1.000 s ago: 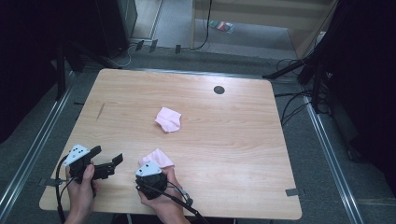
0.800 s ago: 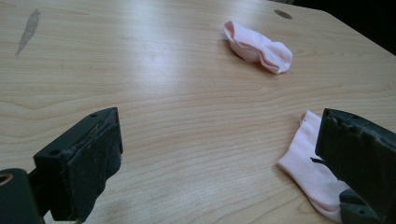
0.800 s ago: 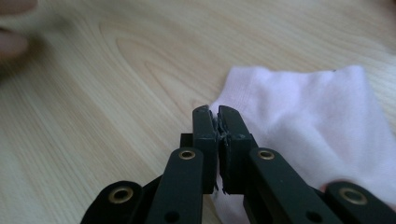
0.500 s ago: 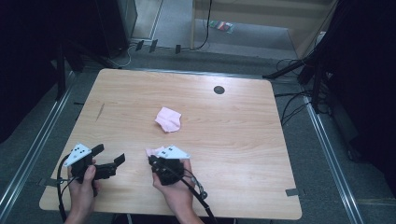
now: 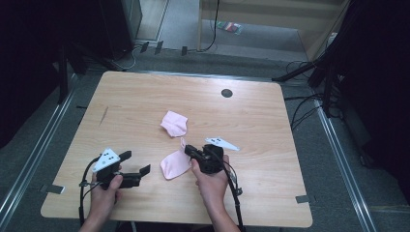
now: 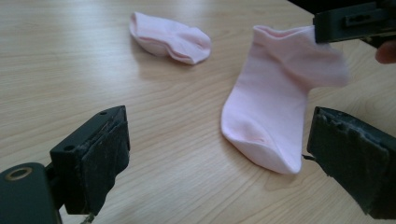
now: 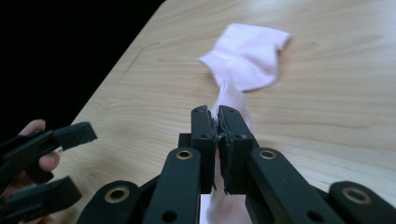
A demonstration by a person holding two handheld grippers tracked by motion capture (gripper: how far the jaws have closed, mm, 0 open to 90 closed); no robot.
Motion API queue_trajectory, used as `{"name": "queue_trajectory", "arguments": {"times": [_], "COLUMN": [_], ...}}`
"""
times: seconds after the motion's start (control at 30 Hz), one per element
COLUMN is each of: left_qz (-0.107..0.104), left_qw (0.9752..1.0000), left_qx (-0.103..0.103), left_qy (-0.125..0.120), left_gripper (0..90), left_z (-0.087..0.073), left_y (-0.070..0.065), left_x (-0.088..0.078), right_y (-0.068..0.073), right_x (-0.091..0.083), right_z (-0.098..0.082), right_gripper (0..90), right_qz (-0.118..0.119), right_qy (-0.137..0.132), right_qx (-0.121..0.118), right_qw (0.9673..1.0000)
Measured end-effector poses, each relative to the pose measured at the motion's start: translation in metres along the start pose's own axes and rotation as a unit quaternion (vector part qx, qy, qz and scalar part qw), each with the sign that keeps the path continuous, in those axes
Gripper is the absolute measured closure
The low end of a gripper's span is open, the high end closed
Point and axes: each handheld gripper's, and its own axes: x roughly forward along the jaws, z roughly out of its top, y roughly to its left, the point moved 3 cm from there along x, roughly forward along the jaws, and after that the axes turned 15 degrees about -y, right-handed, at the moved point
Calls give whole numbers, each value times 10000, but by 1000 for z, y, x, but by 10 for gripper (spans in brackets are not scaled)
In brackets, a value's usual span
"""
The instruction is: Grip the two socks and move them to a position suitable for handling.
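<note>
Hiding sock cuff (image 7: 223,100): right claw (image 7: 217,140)

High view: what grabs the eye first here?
A pink sock near the table's front edge, its cuff pinched in the shut right hand-held gripper and its toe end on the wood. A second pink sock lies crumpled mid-table, and the left hand-held gripper is open beside the held one.

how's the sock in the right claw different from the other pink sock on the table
The held sock is pinched at its cuff by the shut right claw and hangs stretched out, toe on the table; the far sock lies folded and untouched. The held sock is nearer the open left claw. Both are pink ankle socks.
</note>
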Motion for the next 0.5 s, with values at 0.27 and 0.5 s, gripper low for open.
{"name": "queue_trajectory", "arguments": {"times": [0.27, 0.5], "left_qz": [24, 660], "left_qw": [9995, 9947], "left_qx": [-198, -352], "left_qy": [251, 705], "left_gripper": [67, 276], "left_z": [-5, -9], "left_y": [-7, -22], "left_x": [14, 28], "right_y": [-62, -71], "right_x": [-19, -8], "right_z": [4, 14], "right_gripper": [691, 597], "right_qz": [-1056, -883], "right_qy": [-207, 73], "right_qx": [-371, -959], "right_qw": [9935, 9914]}}
